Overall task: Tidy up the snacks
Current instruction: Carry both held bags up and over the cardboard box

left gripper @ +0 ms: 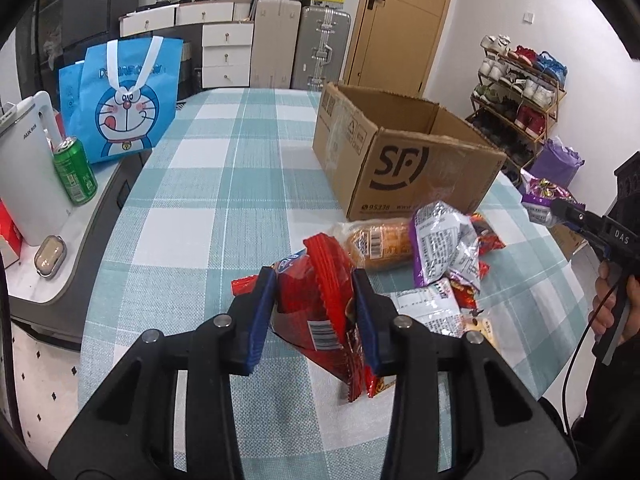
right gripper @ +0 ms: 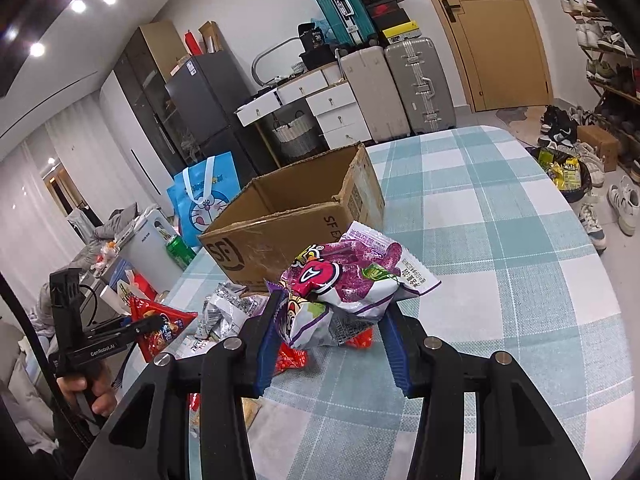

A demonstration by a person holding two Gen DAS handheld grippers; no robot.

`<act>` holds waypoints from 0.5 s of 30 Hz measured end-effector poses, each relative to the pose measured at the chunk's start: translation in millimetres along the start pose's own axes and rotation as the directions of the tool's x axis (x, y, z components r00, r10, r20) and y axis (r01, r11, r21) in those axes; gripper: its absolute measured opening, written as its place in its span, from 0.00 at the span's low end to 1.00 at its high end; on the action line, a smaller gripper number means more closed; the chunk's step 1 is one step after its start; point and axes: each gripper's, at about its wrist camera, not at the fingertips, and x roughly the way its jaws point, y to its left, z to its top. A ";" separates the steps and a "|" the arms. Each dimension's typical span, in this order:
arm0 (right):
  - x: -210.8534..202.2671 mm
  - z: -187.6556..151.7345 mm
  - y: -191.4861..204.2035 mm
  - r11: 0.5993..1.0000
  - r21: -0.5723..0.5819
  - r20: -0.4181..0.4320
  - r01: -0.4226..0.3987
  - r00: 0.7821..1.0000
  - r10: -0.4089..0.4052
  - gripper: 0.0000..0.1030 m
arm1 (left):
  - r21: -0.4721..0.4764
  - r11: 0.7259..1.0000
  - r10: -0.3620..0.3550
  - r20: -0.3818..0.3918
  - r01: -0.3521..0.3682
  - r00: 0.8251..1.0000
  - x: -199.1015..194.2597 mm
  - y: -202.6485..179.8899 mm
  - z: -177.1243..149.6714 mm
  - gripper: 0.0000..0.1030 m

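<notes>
My left gripper (left gripper: 314, 280) is shut on a red snack bag (left gripper: 316, 304) and holds it above the checked tablecloth (left gripper: 200, 200). My right gripper (right gripper: 332, 308) is shut on a purple and white snack bag (right gripper: 352, 288), lifted above the table. The right gripper also shows at the right edge of the left wrist view (left gripper: 560, 210) with the purple bag (left gripper: 542, 196). An open cardboard SF box (left gripper: 400, 152) stands beyond the snacks; it looks empty in the right wrist view (right gripper: 296, 200). A pile of loose snack packets (left gripper: 444, 248) lies on the table in front of the box.
A side counter at the left holds a green can (left gripper: 74, 170), a white kettle (left gripper: 28, 176) and a blue Doraemon bag (left gripper: 122, 100). Suitcases (right gripper: 416, 84), drawers and a door stand behind. A shoe rack (left gripper: 516, 100) is at the right.
</notes>
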 end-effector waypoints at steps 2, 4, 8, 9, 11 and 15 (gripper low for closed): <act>-0.4 0.5 1.3 1.000 0.003 0.005 -0.006 1.000 0.006 0.45 | -0.003 1.000 0.002 0.020 -0.002 1.000 -5.2 -1.0 2.1 0.34; -1.7 0.8 3.3 1.000 0.001 0.016 -0.009 1.000 0.009 0.45 | -0.003 1.000 0.001 0.034 -0.001 0.999 -9.8 -2.8 3.9 0.34; -4.8 1.8 7.2 1.000 0.000 0.040 -0.015 0.999 0.015 0.45 | 0.002 1.000 0.000 0.054 0.000 0.999 -14.8 -7.2 8.0 0.34; -5.7 2.1 8.9 1.000 -0.001 0.048 -0.017 0.999 0.017 0.45 | 0.003 1.000 -0.005 0.059 0.005 0.998 -15.6 -8.9 9.9 0.34; -6.0 2.7 12.4 1.000 -0.007 0.058 -0.021 0.998 0.021 0.45 | 0.015 1.000 -0.007 0.073 0.006 0.997 -18.1 -13.4 13.3 0.34; -4.7 3.7 20.5 0.999 -0.023 0.070 -0.033 0.997 0.035 0.45 | 0.032 0.999 -0.018 0.101 0.015 0.995 -22.8 -23.6 21.9 0.34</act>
